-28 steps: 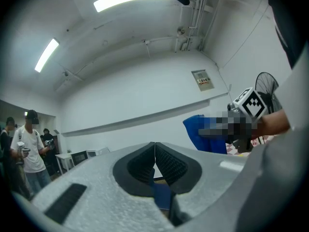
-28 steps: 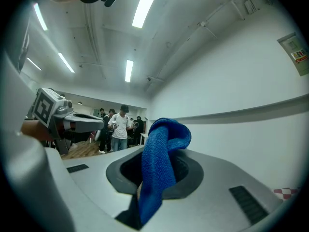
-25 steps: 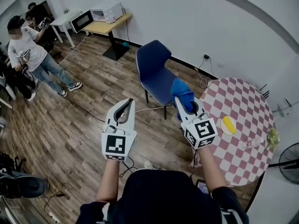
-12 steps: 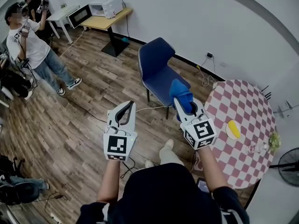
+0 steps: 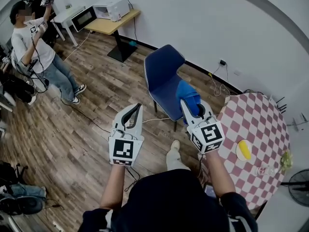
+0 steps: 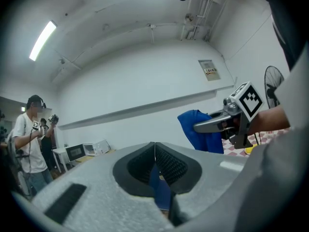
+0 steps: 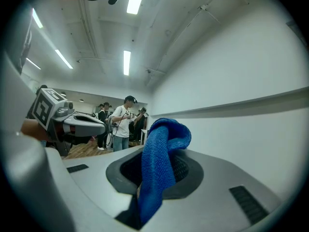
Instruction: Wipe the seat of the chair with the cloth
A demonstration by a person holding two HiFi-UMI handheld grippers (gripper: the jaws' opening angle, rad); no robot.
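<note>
Our right gripper [image 5: 189, 108] clamps the blue cloth [image 5: 187, 93] near the blue chair [image 5: 161, 69], not yet on its seat. Our left gripper [image 5: 136, 111] is closed and empty. We judge the unbraced chair could slide under pressure, or the bunched cloth could pull free.

One chair [image 5: 161, 71], one cloth [image 5: 188, 93], apparently two microwaves [image 5: 82, 17] [image 5: 111, 7]

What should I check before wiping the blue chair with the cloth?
1. Cloth pinched in right hand-held gripper: ok.
2. Left hand-held gripper shut and empty: ok.
3. Chair seat bare where it shows: ok.
4. Cloth touching chair seat: not ok, it looks held up above it.
5. Floor cable out of the way: cannot tell.
</note>
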